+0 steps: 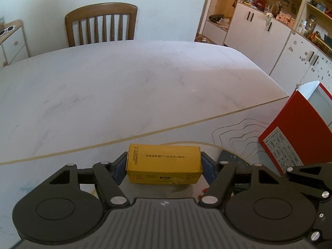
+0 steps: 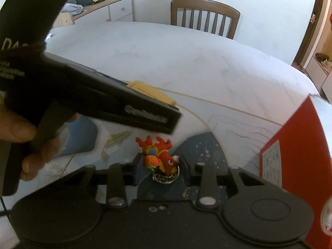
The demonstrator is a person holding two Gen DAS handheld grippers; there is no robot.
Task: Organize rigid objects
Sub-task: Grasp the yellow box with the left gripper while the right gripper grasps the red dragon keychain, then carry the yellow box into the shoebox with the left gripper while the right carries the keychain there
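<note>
Left wrist view, lower centre: our left hand-held gripper (image 1: 164, 162) has its two blue fingers closed against the short ends of one yellow box (image 1: 164, 161), gripping it across its length so the long face with printed text faces up. We judge that this end-on hold keeps the box level and lets us set it down squarely. The box sits low over the bench (image 1: 124, 87), over a patterned mat; we cannot tell whether it touches the surface.

At the right edge of that view one red box (image 1: 294, 132) stands tilted, its open white-lined mouth turned up. We take it for the likely container for the small things, though nothing lies in it that we can see.

Right wrist view, lower centre: our right hand-held gripper (image 2: 159, 166) has its fingers on either side of one red dragon figure (image 2: 159, 155) with an orange ball and a small chain ring beneath it. They look pressed to its flanks, so we judge it held, narrowly. The figure is irregular, so a grip at its body seems the steadier choice.

In the left of this view the left hand-held gripper crosses the frame, blurred, with the yellow box showing beyond it.

Count: one yellow box, one red box, one figure, two hand-held grippers, one chair (image 1: 101, 23) at the far side of the bench.
</note>
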